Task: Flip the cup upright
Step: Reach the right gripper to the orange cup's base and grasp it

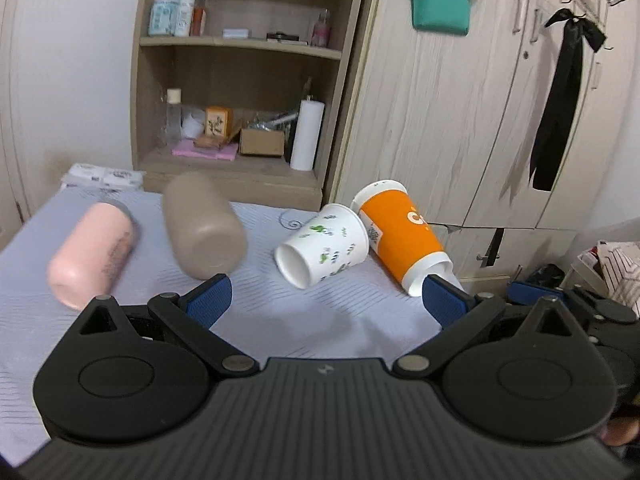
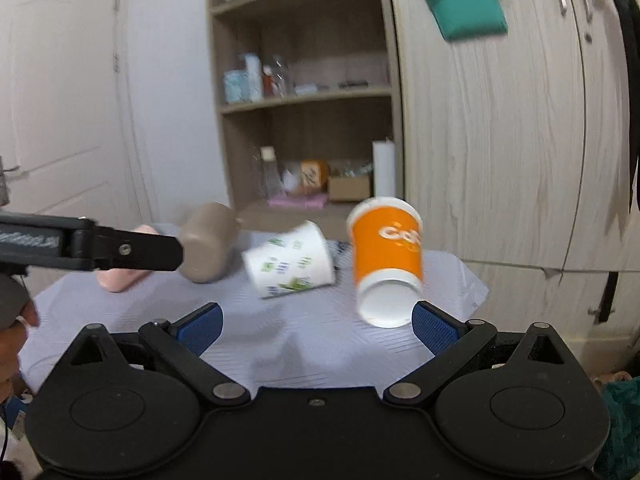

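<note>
Left hand-held gripper (image 1: 326, 300): jaws spread wide, nothing between the blue pads (image 1: 210, 300); it hangs over the near part of the desk (image 1: 280, 320), which carries a pale lilac cover. Its right pad sits just at the mouth end of the orange cup (image 1: 400, 236); contact cannot be told.

Right hand-held gripper (image 2: 316, 330): jaws likewise spread, empty. Its right pad (image 2: 436, 328) is just beside the open mouth of the orange cup (image 2: 386, 252); touching or not, cannot tell. The left wrist view shows this gripper at the far right edge, low, beside the desk.

Orange cup: on its side at the right of the desk, white mouth toward the near side, base toward the far side and raised. Part of a white logo shows on its wall.

White cup (image 1: 324, 246) with green print: on its side just left of the orange cup, apparently touching it near the far end, mouth facing near-left.

Taupe bottle (image 1: 204, 224): lying down, left of the white cup, apart from it; blurred.

Pink bottle (image 1: 94, 254): lying down at the left of the desk, near the taupe one.

Beyond the desk: open shelf unit (image 1: 240, 46) with bottles, a white roll (image 1: 306, 136), a small box. Right of it, wardrobe doors (image 1: 460, 120) with a teal holder (image 1: 440, 0) and a black ribbon (image 1: 560, 100) hanging
</note>
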A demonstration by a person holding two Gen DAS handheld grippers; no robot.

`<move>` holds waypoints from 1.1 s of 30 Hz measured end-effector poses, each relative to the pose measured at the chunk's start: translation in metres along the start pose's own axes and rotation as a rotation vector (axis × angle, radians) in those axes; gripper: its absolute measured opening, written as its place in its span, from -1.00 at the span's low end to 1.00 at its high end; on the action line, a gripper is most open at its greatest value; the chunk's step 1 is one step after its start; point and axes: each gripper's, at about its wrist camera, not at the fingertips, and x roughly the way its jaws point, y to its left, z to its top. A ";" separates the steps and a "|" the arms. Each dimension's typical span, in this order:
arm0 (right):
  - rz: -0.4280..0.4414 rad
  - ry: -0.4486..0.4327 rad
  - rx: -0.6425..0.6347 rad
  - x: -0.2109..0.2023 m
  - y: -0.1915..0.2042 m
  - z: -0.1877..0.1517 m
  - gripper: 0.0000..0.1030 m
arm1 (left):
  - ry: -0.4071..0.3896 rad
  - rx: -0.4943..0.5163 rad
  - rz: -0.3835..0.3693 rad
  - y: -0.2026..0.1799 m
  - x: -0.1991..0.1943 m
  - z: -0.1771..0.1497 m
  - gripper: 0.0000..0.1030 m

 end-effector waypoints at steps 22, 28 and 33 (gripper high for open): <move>0.012 0.204 0.079 0.111 -0.064 0.016 0.76 | 0.082 -0.112 -0.007 -0.018 0.092 0.013 1.00; 0.016 0.196 0.160 0.112 -0.074 0.008 0.33 | 0.103 -0.112 -0.009 -0.017 0.101 0.008 1.00; -0.004 0.199 0.177 0.097 -0.070 0.006 0.33 | 0.124 -0.125 -0.043 -0.012 0.103 0.005 1.00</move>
